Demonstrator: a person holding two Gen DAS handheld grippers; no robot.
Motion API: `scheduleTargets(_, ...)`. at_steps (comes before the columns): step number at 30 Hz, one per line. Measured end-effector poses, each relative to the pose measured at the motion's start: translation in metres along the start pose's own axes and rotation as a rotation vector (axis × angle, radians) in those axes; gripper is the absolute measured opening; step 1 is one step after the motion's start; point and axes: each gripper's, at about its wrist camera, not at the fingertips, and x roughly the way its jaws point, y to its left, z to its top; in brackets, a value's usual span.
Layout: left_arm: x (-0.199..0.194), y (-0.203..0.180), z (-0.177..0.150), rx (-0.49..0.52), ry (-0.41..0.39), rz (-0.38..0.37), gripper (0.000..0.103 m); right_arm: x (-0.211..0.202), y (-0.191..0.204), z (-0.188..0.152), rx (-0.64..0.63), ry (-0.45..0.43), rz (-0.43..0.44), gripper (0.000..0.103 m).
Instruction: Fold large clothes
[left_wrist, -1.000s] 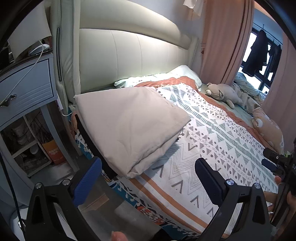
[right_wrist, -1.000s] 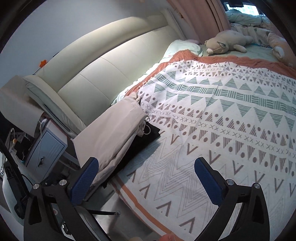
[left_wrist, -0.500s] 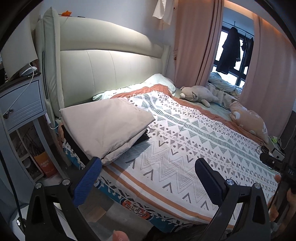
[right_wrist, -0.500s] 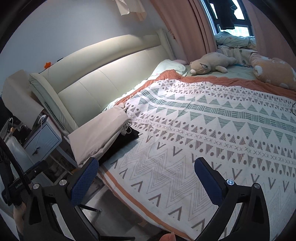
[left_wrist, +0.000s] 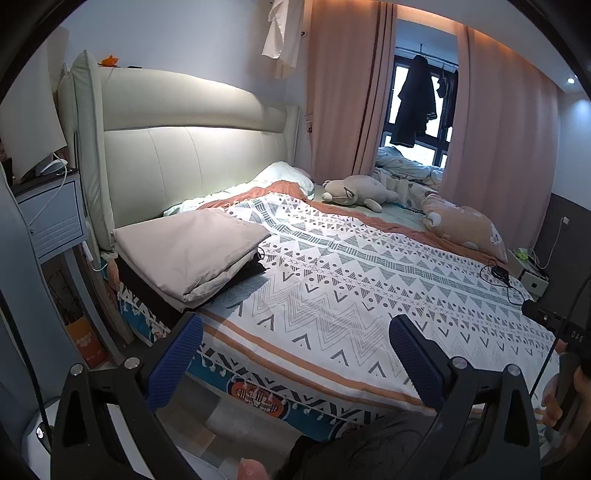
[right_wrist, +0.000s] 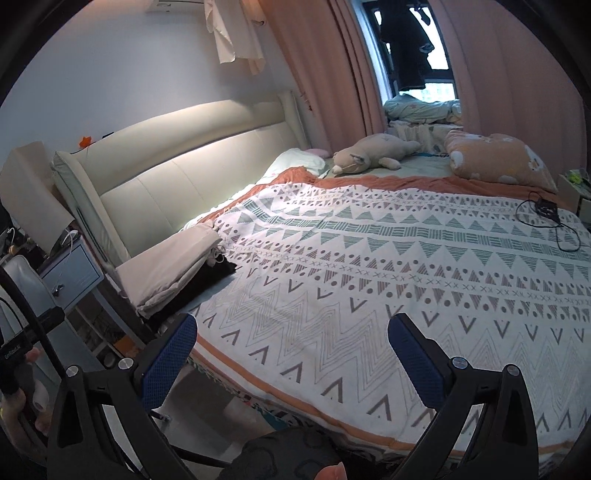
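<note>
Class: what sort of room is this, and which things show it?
A home bedroom: a wide bed under a white geometric-patterned blanket, a cream padded headboard, and a grey plush toy by the pink curtains.

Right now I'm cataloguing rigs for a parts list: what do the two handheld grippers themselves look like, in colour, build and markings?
Both look alike. The left gripper has black angular arms with triangular cut-outs and silver round bolts, ending in fingers faced with ribbed dark-blue pads. The right gripper shows the same black frame, bolts and blue textured fingers. In each view the other unit's black body carries small white lettering, too blurred to read.
</note>
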Motion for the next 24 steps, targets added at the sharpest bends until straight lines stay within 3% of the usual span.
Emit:
scheduleTargets(12,-0.053,-0.015,-0.055,0.041,-0.103,-0.052,0.103,-0.08,0.008,-0.077,0.01,-0.06,-0.074,0.103)
scheduleTargets(19,-0.067,-0.022,-0.071,0.071,-0.101,-0.087,0.103,-0.102,0.013,-0.122,0.018,-0.079,-0.125,0.103)
scheduleTargets(24,-0.077,-0.024,-0.077,0.067,-0.103,-0.109,0.103,-0.121,0.014,-0.133,0.031,-0.113,-0.15,0.103)
